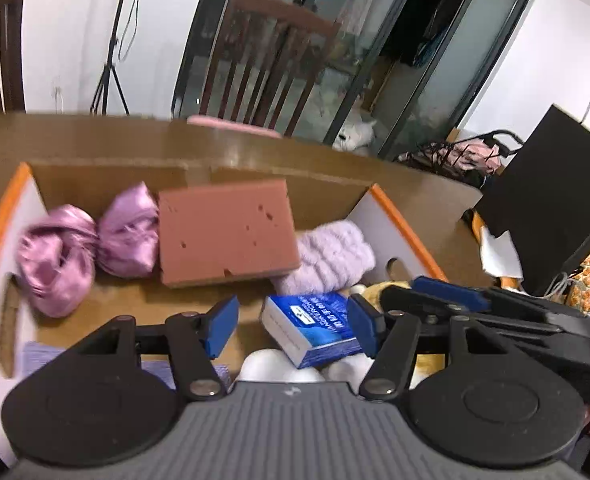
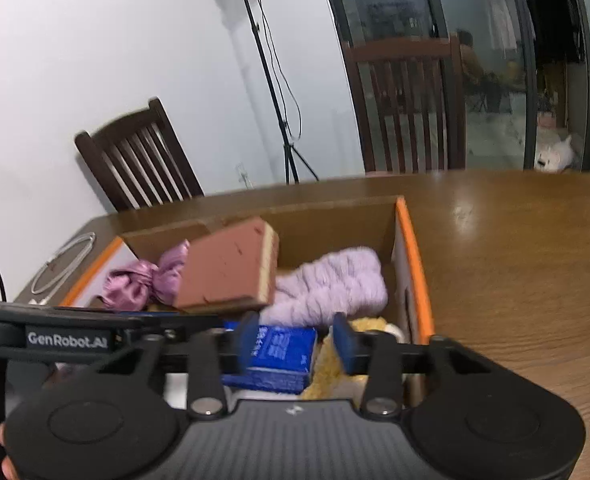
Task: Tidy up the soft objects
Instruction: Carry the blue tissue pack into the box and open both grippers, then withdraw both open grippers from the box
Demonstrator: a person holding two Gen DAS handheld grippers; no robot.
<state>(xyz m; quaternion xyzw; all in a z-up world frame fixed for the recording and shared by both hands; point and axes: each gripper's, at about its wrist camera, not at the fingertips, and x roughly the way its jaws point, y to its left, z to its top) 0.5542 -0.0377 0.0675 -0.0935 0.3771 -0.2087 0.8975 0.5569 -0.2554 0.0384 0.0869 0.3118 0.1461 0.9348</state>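
Sponge point(image 1: 227, 232) lies tilted over lilac towel point(image 1: 331, 258); both grippers, left gripper point(image 1: 295, 326) and right gripper point(image 2: 295, 344), released.

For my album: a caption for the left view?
Open left gripper over a cardboard box of sponge, cloths.

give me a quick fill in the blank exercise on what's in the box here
1. The brown sponge lies inside the cardboard ____.
2. In the left wrist view, the shiny pink satin cloth sits to the ____ of the sponge.
3. The fluffy lilac cloth partly lies under the ____.
4. The small packet nearest the left gripper is coloured ____.

Missing words: box; left; sponge; blue
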